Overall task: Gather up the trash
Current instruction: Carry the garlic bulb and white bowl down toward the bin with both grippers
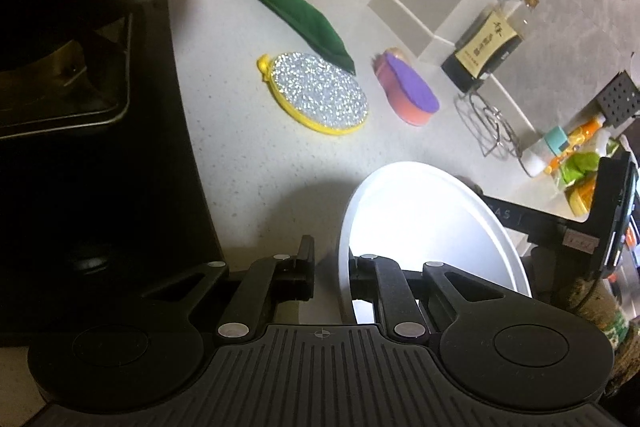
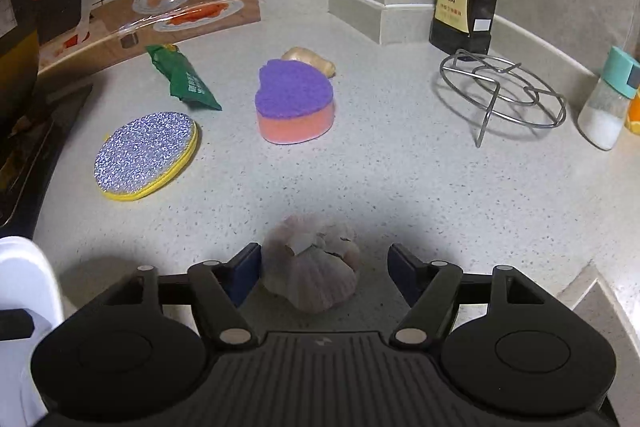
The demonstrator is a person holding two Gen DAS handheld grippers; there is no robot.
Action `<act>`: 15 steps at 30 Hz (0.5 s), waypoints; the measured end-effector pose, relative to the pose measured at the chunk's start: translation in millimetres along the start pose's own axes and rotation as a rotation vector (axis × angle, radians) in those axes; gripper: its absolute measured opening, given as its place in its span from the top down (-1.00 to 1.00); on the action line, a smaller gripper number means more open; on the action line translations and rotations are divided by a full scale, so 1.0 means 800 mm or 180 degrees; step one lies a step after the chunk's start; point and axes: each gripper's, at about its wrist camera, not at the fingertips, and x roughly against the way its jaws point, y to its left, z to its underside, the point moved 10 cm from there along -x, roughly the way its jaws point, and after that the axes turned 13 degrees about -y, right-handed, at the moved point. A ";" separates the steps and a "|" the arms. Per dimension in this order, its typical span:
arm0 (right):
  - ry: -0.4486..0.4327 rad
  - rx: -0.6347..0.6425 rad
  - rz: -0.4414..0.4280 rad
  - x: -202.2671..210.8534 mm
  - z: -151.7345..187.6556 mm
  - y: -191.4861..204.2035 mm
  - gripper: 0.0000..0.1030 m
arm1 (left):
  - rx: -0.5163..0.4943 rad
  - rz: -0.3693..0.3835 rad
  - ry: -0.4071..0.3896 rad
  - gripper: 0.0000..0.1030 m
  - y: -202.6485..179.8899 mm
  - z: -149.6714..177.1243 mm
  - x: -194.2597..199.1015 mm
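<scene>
Garlic (image 2: 312, 267), papery and loose-skinned, lies on the counter (image 2: 400, 187) at the lower middle of the right wrist view, between the right gripper (image 2: 324, 267) fingers, which are held apart around it, unpressed. This is judged a readying to grasp. In the left wrist view, the left gripper (image 1: 330, 273) fingers are clamped on a white plate (image 1: 424, 219) rim, probably kept tilted as a collecting tray. A green wrapper (image 2: 184, 79) is left at upper left.

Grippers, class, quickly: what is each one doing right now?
Left gripper: shut on the rim of the round white plastic plate.
Right gripper: open, astride the papery garlic bulb, not pressing it.
</scene>
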 end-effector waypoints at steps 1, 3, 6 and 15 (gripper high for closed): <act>0.0017 -0.0007 -0.0012 -0.002 0.001 0.002 -0.20 | 0.0007 0.0006 0.0004 0.73 0.001 0.000 0.000; 0.0025 -0.0013 -0.0044 -0.003 0.000 0.005 -0.05 | 0.0012 0.0015 0.0019 0.73 0.002 -0.001 -0.001; 0.0028 0.0008 -0.0018 -0.004 0.001 0.010 -0.05 | -0.0011 0.0030 0.0012 0.73 0.005 -0.003 0.000; -0.0030 -0.0252 -0.0049 0.027 -0.010 0.029 -0.05 | -0.0129 0.0220 0.0002 0.73 0.010 -0.014 0.005</act>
